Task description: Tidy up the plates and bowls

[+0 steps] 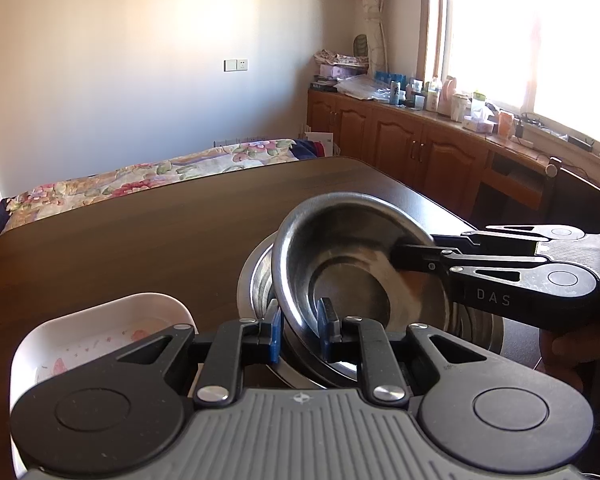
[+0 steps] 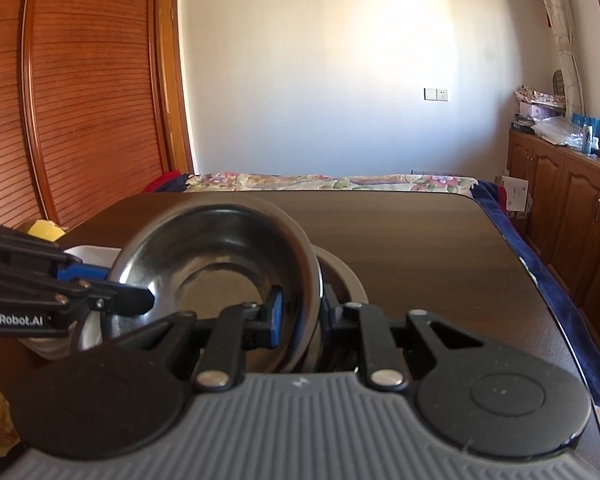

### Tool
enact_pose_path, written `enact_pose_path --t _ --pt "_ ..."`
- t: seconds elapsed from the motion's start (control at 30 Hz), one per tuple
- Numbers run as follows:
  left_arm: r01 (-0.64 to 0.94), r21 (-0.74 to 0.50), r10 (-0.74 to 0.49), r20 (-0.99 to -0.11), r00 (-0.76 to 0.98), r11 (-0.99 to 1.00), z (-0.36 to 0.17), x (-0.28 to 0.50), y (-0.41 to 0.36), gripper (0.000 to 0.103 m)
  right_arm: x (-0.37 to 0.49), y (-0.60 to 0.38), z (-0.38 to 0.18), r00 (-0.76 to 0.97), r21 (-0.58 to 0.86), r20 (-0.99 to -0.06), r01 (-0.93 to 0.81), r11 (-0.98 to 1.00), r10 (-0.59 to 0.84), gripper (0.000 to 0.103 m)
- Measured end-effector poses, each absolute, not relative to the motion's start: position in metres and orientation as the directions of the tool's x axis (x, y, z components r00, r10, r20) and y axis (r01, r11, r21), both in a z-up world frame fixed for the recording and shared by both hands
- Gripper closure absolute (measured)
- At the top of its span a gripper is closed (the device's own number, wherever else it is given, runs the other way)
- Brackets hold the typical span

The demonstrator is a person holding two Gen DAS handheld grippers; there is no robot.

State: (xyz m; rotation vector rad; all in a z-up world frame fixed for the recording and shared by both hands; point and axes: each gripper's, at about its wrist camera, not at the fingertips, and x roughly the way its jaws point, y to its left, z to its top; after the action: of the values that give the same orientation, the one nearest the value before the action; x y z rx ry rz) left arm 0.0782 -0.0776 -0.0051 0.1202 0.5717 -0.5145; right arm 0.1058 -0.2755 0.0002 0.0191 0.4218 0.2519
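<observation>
A steel bowl (image 1: 340, 256) (image 2: 220, 256) hangs tilted over a stack of steel bowls (image 1: 256, 280) (image 2: 340, 268) on the dark wooden table (image 1: 140, 232) (image 2: 420, 248). My left gripper (image 1: 300, 324) (image 2: 116, 284) is shut on the bowl's near rim, one blue pad inside and one outside. My right gripper (image 2: 302, 308) (image 1: 400, 256) comes in from the right in the left wrist view and is shut on the opposite rim. A white dish (image 1: 100, 332) (image 2: 92, 254) with a pink flower pattern sits on the table just left of the stack.
A bed with a floral cover (image 1: 140, 176) (image 2: 320, 182) lies beyond the table's far edge. Wooden cabinets (image 1: 400, 140) with cluttered tops line the window wall on the right. A slatted wooden wardrobe (image 2: 80, 100) stands at the left. A hand (image 1: 568, 348) holds the right gripper.
</observation>
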Motion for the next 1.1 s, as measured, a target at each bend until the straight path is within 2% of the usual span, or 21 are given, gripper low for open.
enact_pose_path --t 0.5,0.9,1.0,1.07,1.1 --pt "0.483 -0.034 -0.426 -0.529 0.734 0.875 -0.005 0.073 -0.073 0.083 0.101 -0.274 0.002 0.907 0.051 -0.352 -0.229 0.972 0.232 0.082" --pt "0.443 -0.061 -0.418 -0.468 0.779 0.894 0.001 0.066 -0.061 0.083 0.095 -0.274 0.004 0.925 0.066 -0.301 -0.223 0.973 0.232 0.082" --pt "0.427 -0.074 -0.412 -0.452 0.791 0.901 -0.003 0.066 -0.059 0.075 0.092 -0.276 0.004 0.934 0.073 -0.283 -0.205 0.976 0.217 0.082" --pt "0.416 -0.077 -0.405 -0.444 0.799 0.906 -0.005 0.067 -0.059 0.061 0.088 -0.276 0.003 0.942 0.069 -0.268 -0.191 0.979 0.203 0.082" --pt "0.41 -0.07 -0.397 -0.438 0.806 0.909 -0.007 0.067 -0.058 0.058 0.087 -0.276 0.002 0.945 0.065 -0.262 -0.186 0.98 0.197 0.082"
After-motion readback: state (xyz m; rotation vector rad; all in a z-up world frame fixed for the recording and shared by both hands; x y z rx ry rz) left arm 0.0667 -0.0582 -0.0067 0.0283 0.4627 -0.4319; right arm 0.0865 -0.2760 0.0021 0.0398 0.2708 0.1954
